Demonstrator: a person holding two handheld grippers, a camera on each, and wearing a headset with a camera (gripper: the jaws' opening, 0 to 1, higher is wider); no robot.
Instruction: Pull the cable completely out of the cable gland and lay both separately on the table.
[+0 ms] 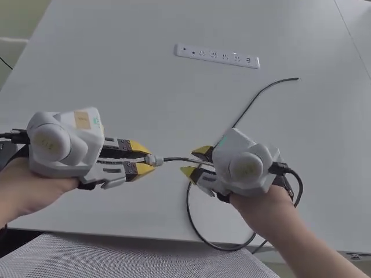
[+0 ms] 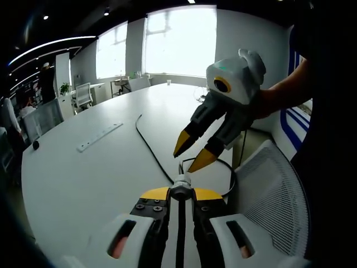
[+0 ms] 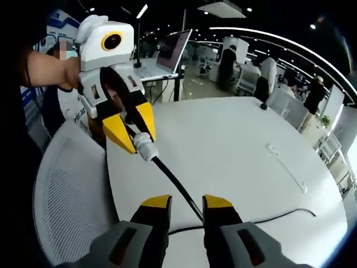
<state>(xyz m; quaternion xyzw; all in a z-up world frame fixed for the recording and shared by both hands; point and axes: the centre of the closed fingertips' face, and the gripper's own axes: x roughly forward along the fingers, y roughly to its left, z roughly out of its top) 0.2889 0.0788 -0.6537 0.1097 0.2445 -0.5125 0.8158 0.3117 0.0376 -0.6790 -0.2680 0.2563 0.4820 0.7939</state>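
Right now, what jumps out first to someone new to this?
Above the near table edge, the left gripper has its jaws shut on a small pale cable gland. A black cable runs from it to the right gripper, whose open jaws straddle it. The cable loops off the near edge and trails back across the white table, where a white power strip lies on the far side.

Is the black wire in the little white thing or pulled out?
In. The cable runs straight into the cable gland, held between the yellow tips of the left gripper, with no gap showing.
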